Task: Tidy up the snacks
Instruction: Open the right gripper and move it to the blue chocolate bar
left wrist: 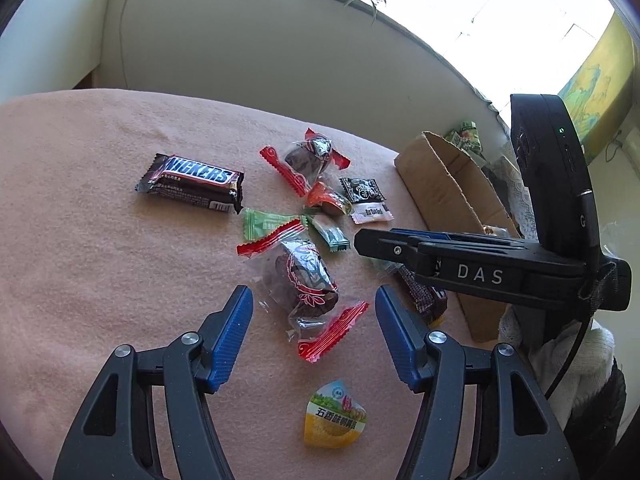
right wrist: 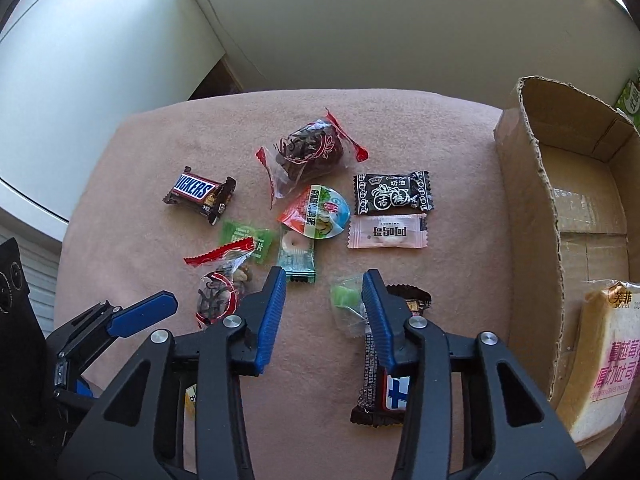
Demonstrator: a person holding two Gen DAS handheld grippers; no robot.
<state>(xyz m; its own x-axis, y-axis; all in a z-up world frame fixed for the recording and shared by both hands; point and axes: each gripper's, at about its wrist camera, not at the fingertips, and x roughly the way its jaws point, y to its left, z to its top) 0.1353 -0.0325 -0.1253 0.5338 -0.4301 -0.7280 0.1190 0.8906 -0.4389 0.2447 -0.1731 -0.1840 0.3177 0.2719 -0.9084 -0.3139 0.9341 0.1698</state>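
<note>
Pink cloth carried loose snacks; the left tool [left wrist: 314, 312], jaws spread, straddled a clear-wrapped date [left wrist: 304, 276], apparently for pickup, while the right tool [right wrist: 324, 300], also spread and empty, hovered beside the cardboard box [right wrist: 532, 208] on its right.

"SNICKERS" runs across the brown chocolate bar [left wrist: 191, 183] at ten o'clock. White letters "DAS" mark the right claw [left wrist: 480, 274] at three o'clock. The yellow jelly cup [left wrist: 335, 416] reads "五香味".
</note>
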